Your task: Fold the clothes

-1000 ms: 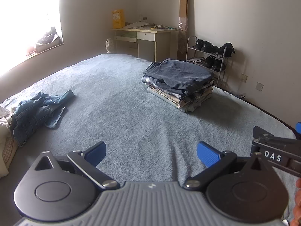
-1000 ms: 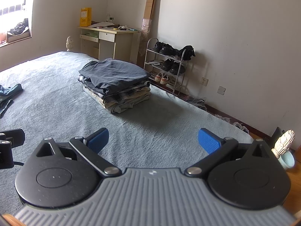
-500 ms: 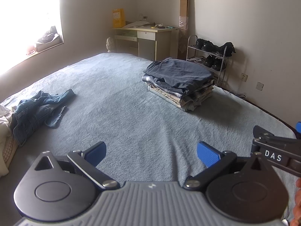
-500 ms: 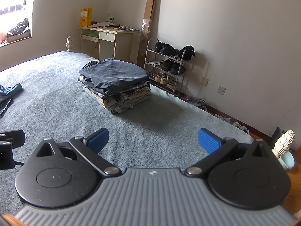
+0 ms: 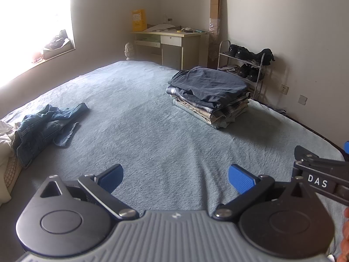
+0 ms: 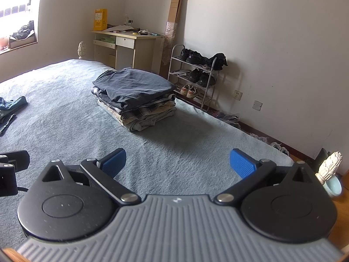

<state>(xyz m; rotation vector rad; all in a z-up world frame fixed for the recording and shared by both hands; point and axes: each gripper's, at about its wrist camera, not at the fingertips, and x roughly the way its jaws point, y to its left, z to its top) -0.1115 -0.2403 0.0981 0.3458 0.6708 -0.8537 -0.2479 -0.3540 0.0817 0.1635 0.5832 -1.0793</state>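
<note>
A stack of folded clothes (image 5: 209, 96) with a dark blue garment on top sits on the far right of the grey-blue bed (image 5: 152, 131); it also shows in the right wrist view (image 6: 135, 100). A crumpled denim garment (image 5: 43, 126) lies unfolded at the bed's left side, beside white cloth (image 5: 4, 135); its edge shows in the right wrist view (image 6: 11, 109). My left gripper (image 5: 175, 178) is open and empty above the near bed. My right gripper (image 6: 177, 163) is open and empty, and part of it shows at the right of the left wrist view (image 5: 320, 174).
A desk (image 5: 170, 43) with a yellow box stands at the far wall. A shoe rack (image 6: 194, 74) stands by the right wall next to the bed. A bright window (image 5: 32, 17) is at the left. A bedpost finial (image 6: 329, 166) is at the near right corner.
Both views have shifted only slightly; the left gripper has risen or tilted a little. Both grippers stay open and empty.
</note>
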